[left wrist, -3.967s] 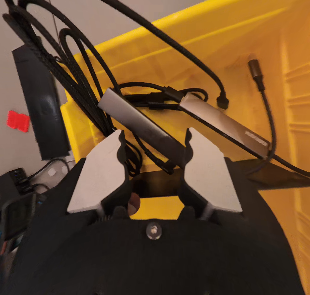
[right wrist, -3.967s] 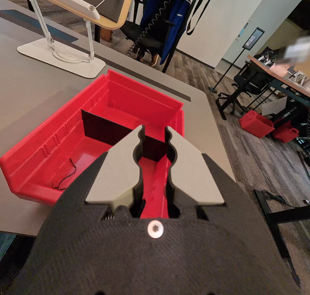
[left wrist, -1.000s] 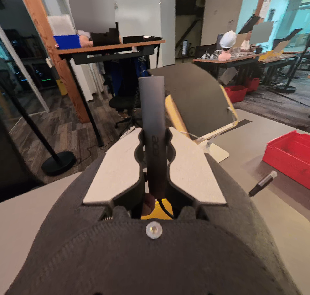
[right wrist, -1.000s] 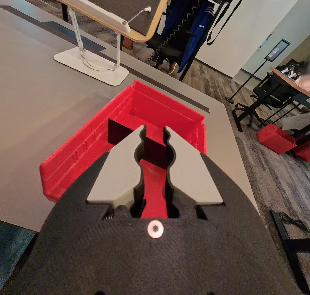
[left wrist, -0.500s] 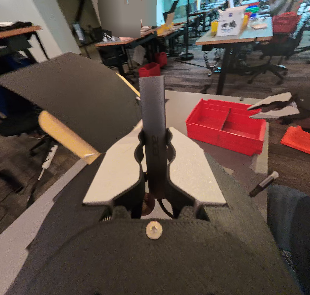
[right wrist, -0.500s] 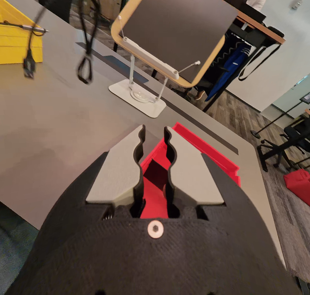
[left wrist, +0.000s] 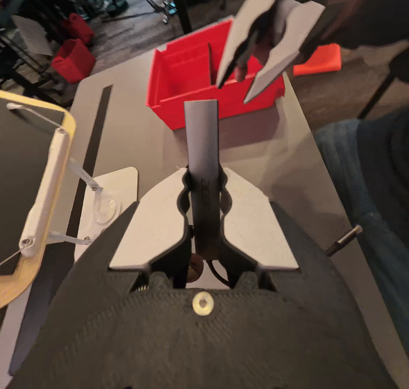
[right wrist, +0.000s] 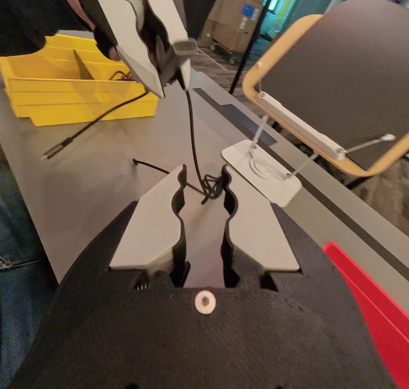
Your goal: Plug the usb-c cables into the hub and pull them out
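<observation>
my left tongs (left wrist: 203, 179) clench the grey hub (left wrist: 202, 148), which sticks out past their tips; my right tongs (right wrist: 203, 174) hang released, facing it above the table (right wrist: 93, 179).

Black textured tongs (left wrist: 203, 174) with grey wavy-edged fingers (left wrist: 155, 219), silver screw (left wrist: 203, 303).

My left wrist camera sits just behind my left gripper (left wrist: 202, 174) and looks down along its fingers across the table (left wrist: 276, 157) toward the red bin (left wrist: 188, 72) at the far edge. My right gripper (left wrist: 234, 92) hangs in front of it, close, tips pointing back. My right wrist camera sits behind my right gripper (right wrist: 203, 170), facing the opposite way toward the yellow bin (right wrist: 77, 103), with my left gripper (right wrist: 174, 90) above. Both views share the table's middle and the white stand base (left wrist: 106, 201) (right wrist: 265, 174).
</observation>
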`<state>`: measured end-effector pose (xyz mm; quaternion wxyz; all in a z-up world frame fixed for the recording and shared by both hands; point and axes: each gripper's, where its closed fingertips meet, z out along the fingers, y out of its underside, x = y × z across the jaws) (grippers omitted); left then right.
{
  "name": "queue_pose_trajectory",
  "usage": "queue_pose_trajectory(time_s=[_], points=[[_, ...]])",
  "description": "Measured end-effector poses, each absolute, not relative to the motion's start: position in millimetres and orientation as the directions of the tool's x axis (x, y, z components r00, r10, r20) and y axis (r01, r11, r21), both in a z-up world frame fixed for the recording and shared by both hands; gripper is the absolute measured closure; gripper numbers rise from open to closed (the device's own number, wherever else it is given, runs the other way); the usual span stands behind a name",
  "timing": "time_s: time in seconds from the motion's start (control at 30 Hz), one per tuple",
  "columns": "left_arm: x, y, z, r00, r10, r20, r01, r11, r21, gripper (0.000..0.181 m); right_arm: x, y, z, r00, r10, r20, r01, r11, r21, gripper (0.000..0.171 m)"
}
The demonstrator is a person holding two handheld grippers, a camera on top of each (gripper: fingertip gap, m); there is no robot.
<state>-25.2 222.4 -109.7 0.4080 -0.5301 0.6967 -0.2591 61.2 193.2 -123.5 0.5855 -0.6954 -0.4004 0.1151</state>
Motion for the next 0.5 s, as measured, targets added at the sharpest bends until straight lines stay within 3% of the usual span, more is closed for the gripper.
queue_pose_trajectory(time_s=[0.23,0.37,0.47,0.5], points=[[-27.2,191.7,-141.8,-0.319,-0.855,-0.410,-0.586,0.518,-0.623,0.157,-1.6,200.7,-154.3,0.448,0.851,0.273,0.455,0.045,-0.889,0.142],[-27.6,175.9,-146.0,-0.383,-0.822,-0.421,-0.565,0.569,-0.598,0.157,-25.2,207.6,-184.0,0.367,0.881,0.300,0.526,0.070,-0.848,0.139],[-26.4,166.7,-147.8,-0.412,-0.806,-0.426,-0.548,0.593,-0.590,0.158,-43.0,209.1,-185.7,0.363,0.889,0.279,0.478,0.080,-0.875,0.171],[-26.4,166.2,-149.3,-0.414,-0.801,-0.432,-0.549,0.598,-0.584,0.158,-46.5,209.6,-185.5,0.369,0.894,0.255,0.456,0.064,-0.887,0.171]])
